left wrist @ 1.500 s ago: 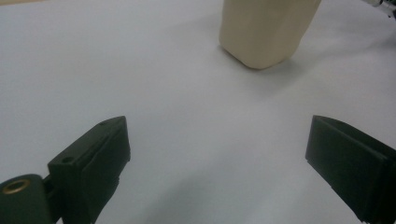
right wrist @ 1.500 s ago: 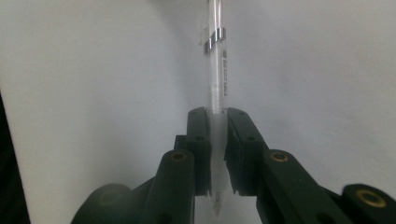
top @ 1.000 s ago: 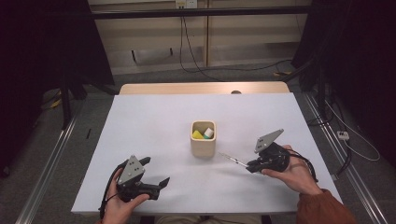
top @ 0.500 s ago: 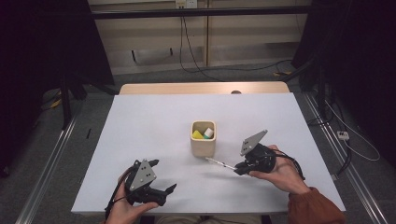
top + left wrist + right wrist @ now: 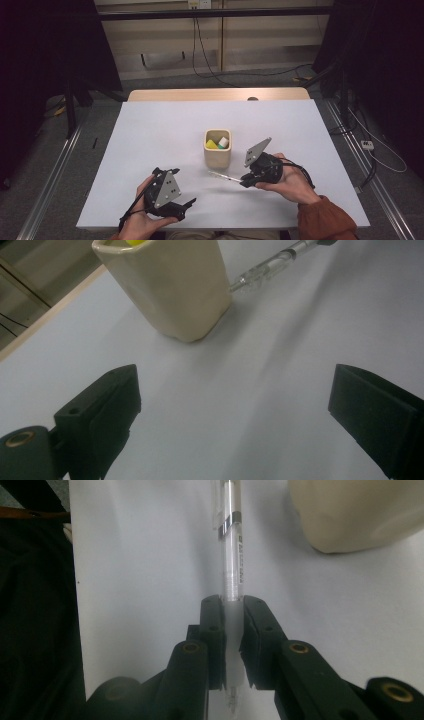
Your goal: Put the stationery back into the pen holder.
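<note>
On the white counter (image 5: pixel 150 135), just beside the beige cup (image 5: pixel 217 155), the right tool (image 5: pixel 232 612) is clamped on a clear pen (image 5: pixel 231 555) held level above the surface, while the left tool (image 5: pixel 235 405) rests nearby with jaws wide apart, gripping nothing.

Clear glossy plastic pen (image 5: pixel 231 555)

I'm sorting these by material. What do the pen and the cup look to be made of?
The pen: clear, glossy plastic, probably; its inside shows through the barrel, with a metal-looking band. The cup: likely glazed ceramic, maybe plastic; cream, smooth, thick-walled with rounded corners and a soft sheen.
</note>
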